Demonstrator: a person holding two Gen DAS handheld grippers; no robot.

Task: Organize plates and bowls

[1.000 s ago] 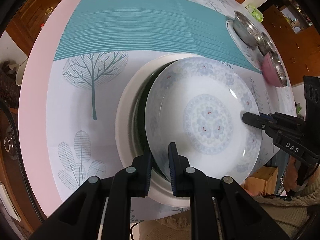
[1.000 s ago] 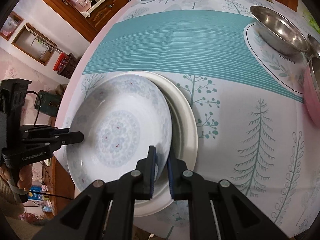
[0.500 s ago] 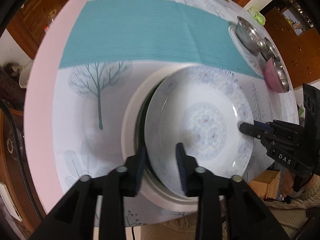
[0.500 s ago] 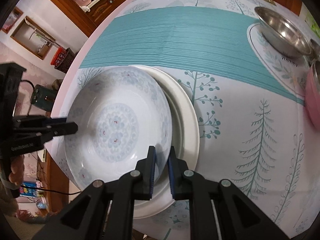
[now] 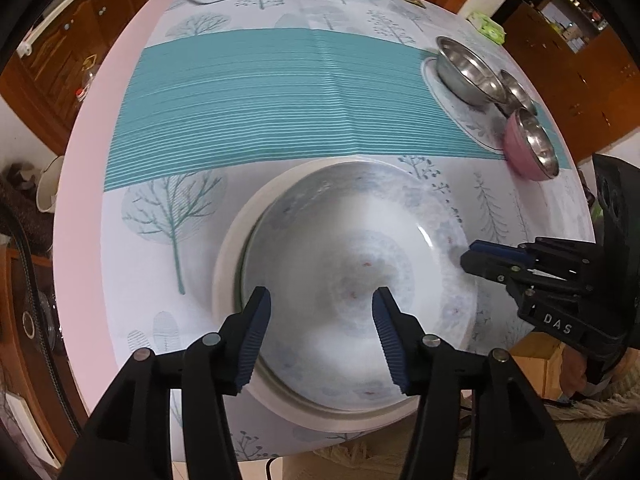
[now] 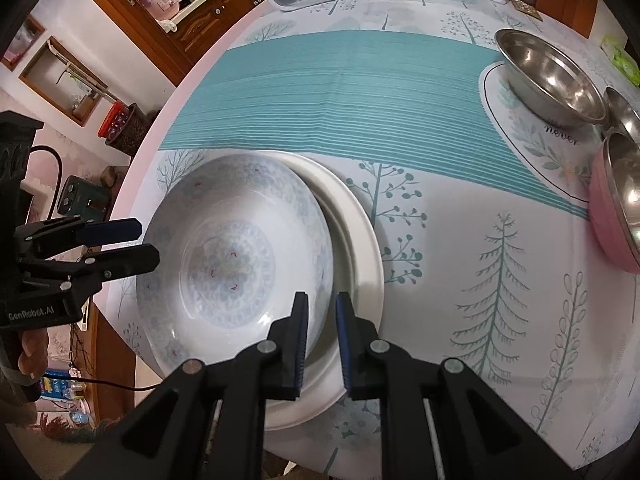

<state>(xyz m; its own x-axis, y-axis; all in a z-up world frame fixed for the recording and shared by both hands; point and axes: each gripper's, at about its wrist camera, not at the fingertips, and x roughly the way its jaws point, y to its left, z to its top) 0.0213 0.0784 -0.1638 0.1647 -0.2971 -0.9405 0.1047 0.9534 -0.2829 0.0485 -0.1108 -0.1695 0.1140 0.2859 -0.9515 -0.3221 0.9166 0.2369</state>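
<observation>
1. Left wrist: left gripper (image 5: 320, 336) hangs with fingers spread wide over the near rim of the patterned plate (image 5: 360, 272), which lies in the white plate (image 5: 224, 280). It looks glazed, stiff, slippery and breakable.
2. Right wrist: right gripper (image 6: 321, 344) has narrowly parted fingers straddling the patterned plate's (image 6: 240, 264) rim; whether they pinch it, I cannot tell. The rim is the best hold.

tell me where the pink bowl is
The pink bowl sits at the table's far right edge in both views, beside the steel bowls, well apart from the plates.
</observation>
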